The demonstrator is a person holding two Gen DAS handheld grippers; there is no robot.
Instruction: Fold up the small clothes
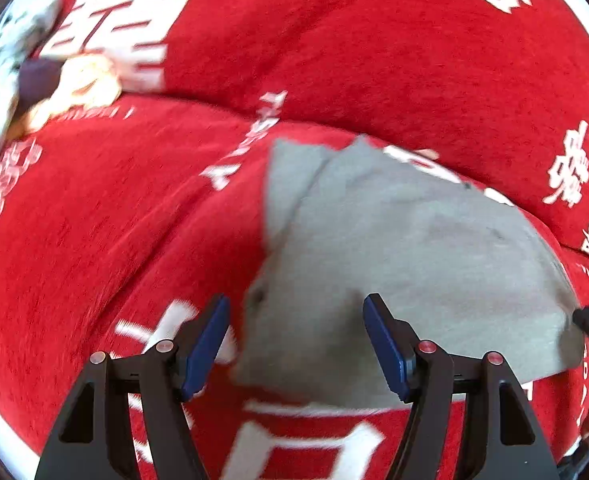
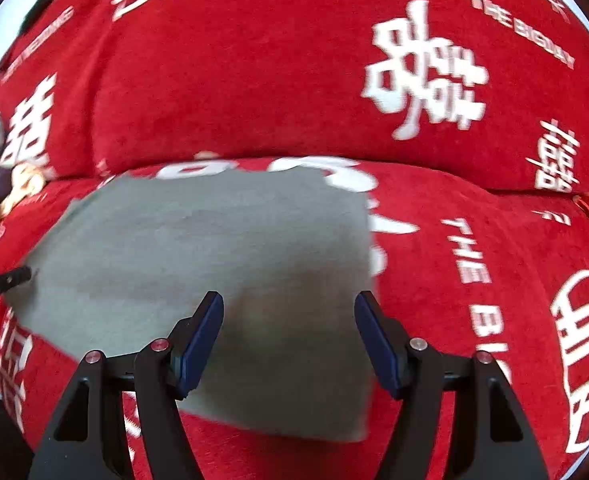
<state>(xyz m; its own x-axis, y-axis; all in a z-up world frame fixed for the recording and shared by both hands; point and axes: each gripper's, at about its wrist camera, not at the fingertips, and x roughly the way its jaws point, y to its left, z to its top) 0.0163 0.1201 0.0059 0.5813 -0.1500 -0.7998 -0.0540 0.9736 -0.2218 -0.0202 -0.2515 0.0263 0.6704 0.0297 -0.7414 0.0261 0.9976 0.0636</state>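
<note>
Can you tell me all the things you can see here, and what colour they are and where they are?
grey cloth: one, grey, lying flat on the seat under both grippers; in the left wrist view a flap is folded over at its far left corner.
red cover: one, red with white characters and letters, spread over the seat and back cushion.
pile of things: one blurry heap, white, dark and cream, at the far left of the seat; too blurred to name.
left hand-held gripper: one, black with blue pads, open, over the cloth's left edge.
right hand-held gripper: one, black with blue pads, open, over the cloth's right part.
</note>
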